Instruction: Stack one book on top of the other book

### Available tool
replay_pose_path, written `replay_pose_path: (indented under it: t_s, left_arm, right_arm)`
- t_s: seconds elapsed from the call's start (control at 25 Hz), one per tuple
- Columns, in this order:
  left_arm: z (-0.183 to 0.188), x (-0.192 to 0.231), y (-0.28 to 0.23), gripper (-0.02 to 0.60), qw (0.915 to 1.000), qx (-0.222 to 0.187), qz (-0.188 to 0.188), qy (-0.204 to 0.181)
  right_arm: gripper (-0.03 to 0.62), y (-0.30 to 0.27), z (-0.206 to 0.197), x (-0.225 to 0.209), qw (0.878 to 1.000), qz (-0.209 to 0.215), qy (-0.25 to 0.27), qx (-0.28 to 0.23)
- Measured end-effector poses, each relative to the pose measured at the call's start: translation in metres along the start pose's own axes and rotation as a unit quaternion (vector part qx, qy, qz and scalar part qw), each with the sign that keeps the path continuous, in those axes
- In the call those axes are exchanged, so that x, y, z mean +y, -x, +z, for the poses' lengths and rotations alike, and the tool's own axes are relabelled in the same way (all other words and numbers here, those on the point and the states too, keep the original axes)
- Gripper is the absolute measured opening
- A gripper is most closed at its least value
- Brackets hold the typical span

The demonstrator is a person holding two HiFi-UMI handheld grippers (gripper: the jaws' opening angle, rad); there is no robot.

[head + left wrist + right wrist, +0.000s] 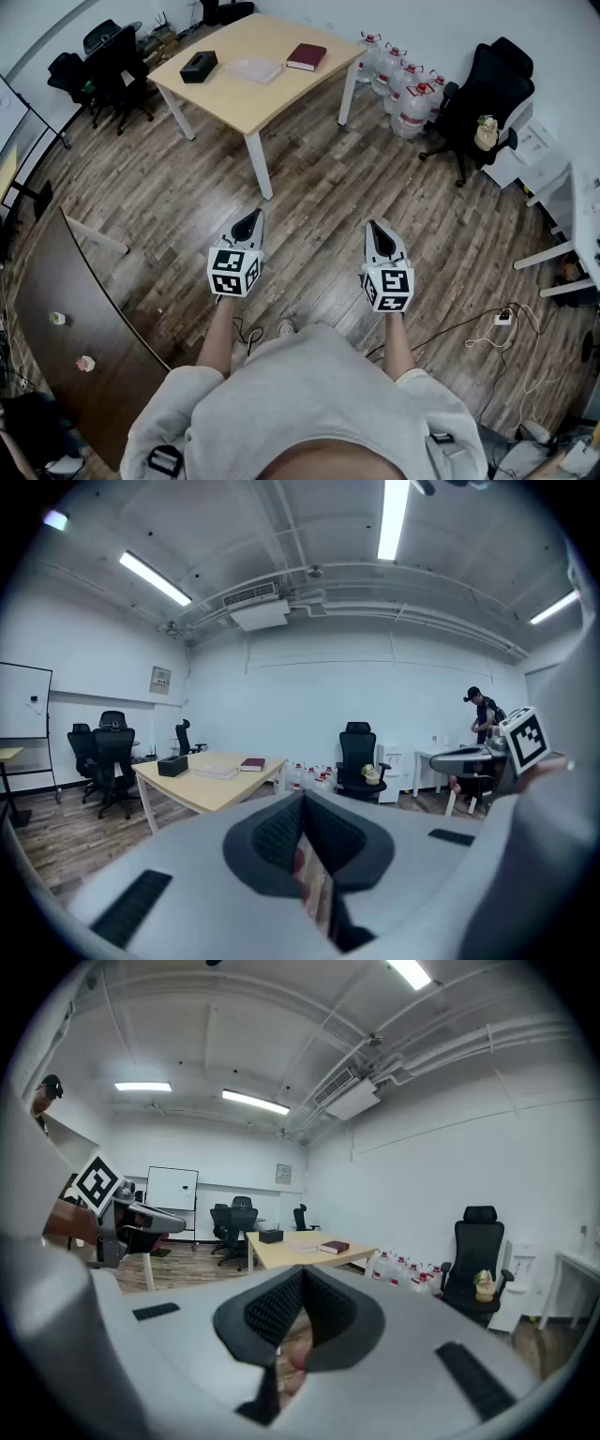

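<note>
A dark red book [307, 57] lies on the far end of a light wooden table [225, 98], with a pale, whitish book [252, 69] beside it to the left. The same red book [251, 764] [334, 1247] and pale book [217, 772] [305, 1248] show small in both gripper views. I stand well back from the table over the wood floor. My left gripper [251, 219] and right gripper [375, 230] are held side by side in front of me, both shut with nothing between the jaws.
A black box [199, 67] sits on the table's left part. Several water jugs [401, 84] and a black office chair [483, 94] stand right of the table. More black chairs [103, 66] are at the far left. A dark table [70, 328] is near left; cables [487, 328] lie on the floor at right.
</note>
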State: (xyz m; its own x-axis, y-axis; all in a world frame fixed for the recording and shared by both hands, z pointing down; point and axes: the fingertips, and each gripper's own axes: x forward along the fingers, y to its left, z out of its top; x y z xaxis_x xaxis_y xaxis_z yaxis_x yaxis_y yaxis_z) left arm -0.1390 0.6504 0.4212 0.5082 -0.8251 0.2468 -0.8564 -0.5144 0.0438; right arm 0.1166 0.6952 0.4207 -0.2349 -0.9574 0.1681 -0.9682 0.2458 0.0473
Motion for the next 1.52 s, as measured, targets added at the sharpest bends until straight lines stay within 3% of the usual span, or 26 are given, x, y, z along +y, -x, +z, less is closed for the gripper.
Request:
replay_pose_path:
  t_s: [0.4,0.52,0.56,0.6,0.64,0.72,1.52]
  left_arm:
    - [-0.002,-0.012,-0.002,0.011,1.0,0.002,-0.006,-0.006]
    - [0.002,-0.024,-0.002,0.024,0.9993,-0.01,-0.034,-0.014]
    - [0.003,-0.031,-0.003,0.079,0.9984,-0.01,-0.054,-0.014]
    - [0.002,-0.038,-0.004,0.267,0.9972,-0.008,-0.074,-0.013]
    - [0.001,-0.043,-0.006,0.33,0.9961,-0.005,-0.087,-0.012]
    - [-0.001,-0.047,-0.008,0.362,0.9959,-0.002,-0.089,-0.017]
    - [-0.017,-0.079,-0.015,0.362,0.9964,0.016,-0.081,-0.016]
  right_arm:
    - [0.005,0.003,-0.005,-0.006,1.0,0.0,0.0,0.003]
    - [0.006,0.003,-0.005,-0.004,1.0,0.02,-0.016,0.0]
    - [0.04,0.001,-0.005,0.0,0.999,0.036,-0.023,-0.002]
    - [0.271,-0.001,-0.004,0.004,0.998,0.052,-0.026,-0.006]
    - [0.387,-0.003,-0.002,0.006,0.998,0.062,-0.026,-0.013]
    - [0.463,-0.004,0.0,0.007,0.998,0.065,-0.016,-0.02]
    - [0.462,0.014,-0.013,-0.009,0.997,0.072,-0.006,-0.01]
